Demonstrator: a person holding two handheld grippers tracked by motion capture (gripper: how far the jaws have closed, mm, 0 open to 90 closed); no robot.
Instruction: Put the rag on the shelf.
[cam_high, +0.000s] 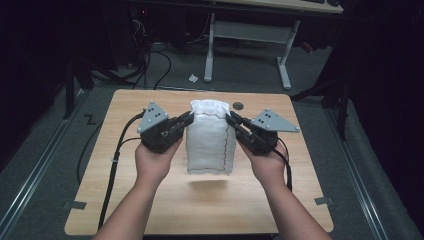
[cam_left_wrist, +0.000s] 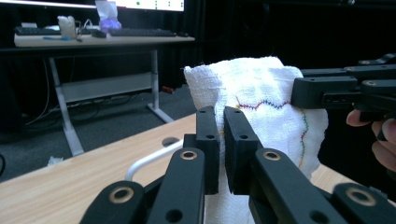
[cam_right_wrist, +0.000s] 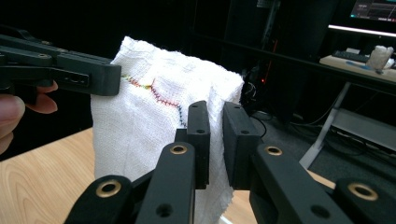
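The white cloth (cam_high: 210, 137) hangs in the air above the middle of the wooden surface (cam_high: 150, 200). The left tongs (cam_high: 188, 119) pinch its top left corner. The right tongs (cam_high: 231, 119) pinch its top right corner. Both are squeezed tight on it.

overhead forward-down, two close jaw-level views

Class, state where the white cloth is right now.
In the high view, the cloth hangs mid-table above the table, pinched between the left tool and right tool.
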